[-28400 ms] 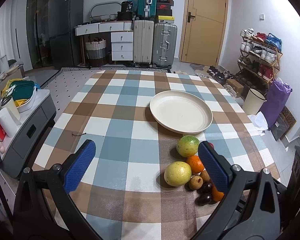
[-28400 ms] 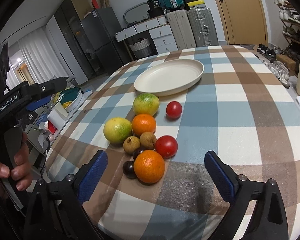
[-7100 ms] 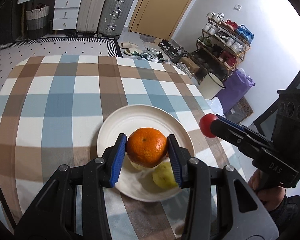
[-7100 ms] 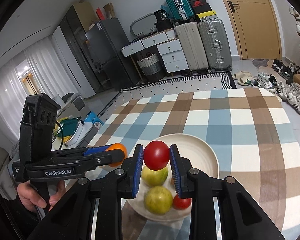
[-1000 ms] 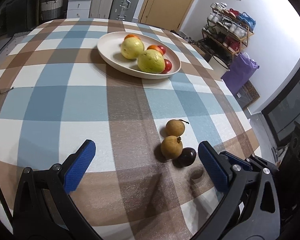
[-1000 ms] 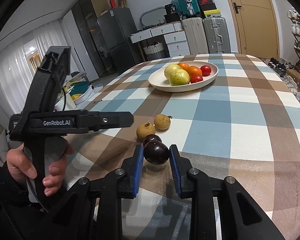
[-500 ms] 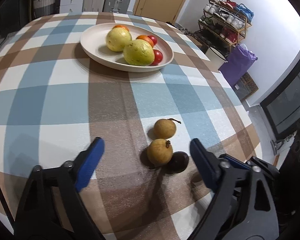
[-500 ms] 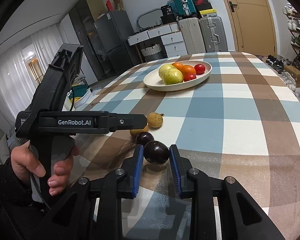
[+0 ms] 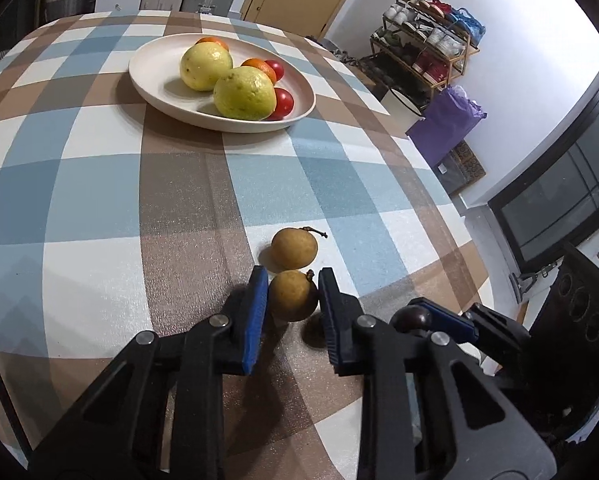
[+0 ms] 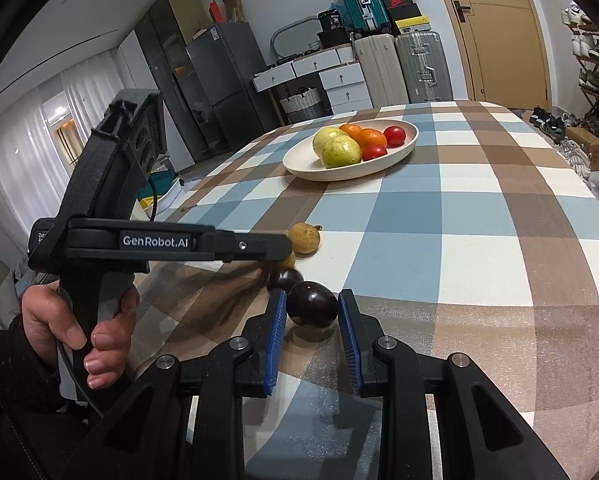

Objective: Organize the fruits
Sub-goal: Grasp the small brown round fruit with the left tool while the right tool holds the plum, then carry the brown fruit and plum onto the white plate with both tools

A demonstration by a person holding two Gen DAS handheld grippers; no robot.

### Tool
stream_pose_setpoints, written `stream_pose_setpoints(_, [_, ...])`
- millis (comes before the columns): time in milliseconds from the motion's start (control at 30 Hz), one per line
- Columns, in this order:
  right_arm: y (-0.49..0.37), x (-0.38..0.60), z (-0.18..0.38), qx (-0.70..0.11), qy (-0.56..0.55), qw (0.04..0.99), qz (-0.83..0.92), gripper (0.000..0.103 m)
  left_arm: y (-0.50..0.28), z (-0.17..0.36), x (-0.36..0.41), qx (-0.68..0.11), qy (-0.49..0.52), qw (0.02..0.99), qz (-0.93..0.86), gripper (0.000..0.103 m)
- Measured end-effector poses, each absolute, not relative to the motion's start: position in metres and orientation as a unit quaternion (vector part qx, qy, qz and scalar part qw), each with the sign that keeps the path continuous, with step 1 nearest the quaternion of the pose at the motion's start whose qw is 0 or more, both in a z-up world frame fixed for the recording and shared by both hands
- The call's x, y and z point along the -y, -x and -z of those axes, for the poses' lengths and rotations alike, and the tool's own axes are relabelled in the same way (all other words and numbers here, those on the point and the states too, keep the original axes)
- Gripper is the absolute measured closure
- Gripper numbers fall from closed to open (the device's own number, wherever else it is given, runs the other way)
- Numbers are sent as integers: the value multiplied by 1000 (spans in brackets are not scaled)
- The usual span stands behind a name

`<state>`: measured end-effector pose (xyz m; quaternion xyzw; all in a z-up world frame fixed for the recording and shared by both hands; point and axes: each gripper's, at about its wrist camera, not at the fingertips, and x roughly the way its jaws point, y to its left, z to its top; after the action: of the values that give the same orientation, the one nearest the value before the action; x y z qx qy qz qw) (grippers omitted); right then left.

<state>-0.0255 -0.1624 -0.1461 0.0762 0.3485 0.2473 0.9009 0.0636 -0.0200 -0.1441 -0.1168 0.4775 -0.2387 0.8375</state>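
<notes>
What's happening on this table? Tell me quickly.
A person is sorting fruit onto a plate with two handheld grippers. The left gripper is shut on a small brown fruit; the right gripper holds a dark purple fruit. One more brown fruit and a dark one remain on the checked tablecloth.
</notes>
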Motion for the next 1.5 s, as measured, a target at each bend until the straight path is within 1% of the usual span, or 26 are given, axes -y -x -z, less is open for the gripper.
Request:
stream_pose_setpoints(467, [23,166,145,-347,-82,902,-244,76,-62,145,14,-473,125,838,243,80])
stream_pose_setpoints(767, [18,169,135,-332,-86,908,-240,76,-58,128,-1,-448,134,850,244,80])
stream_pose_setpoints(1067, [-2,174,103,-306,-90,914,-248,76,-72,84,-23,-409,139,866,253,80])
stream_pose_setpoints(1233, [-25,178,73,-290,-79,918,-260,76,-96,51,-43,-385,149,875,253,80])
stream_pose_setpoints(1333, [-42,183,57,-280,-92,919,-264,76,-114,35,-51,-375,144,881,249,80])
stream_pose_setpoints(1500, [-76,184,40,-277,-101,917,-267,76,-140,21,-55,-375,140,882,248,80])
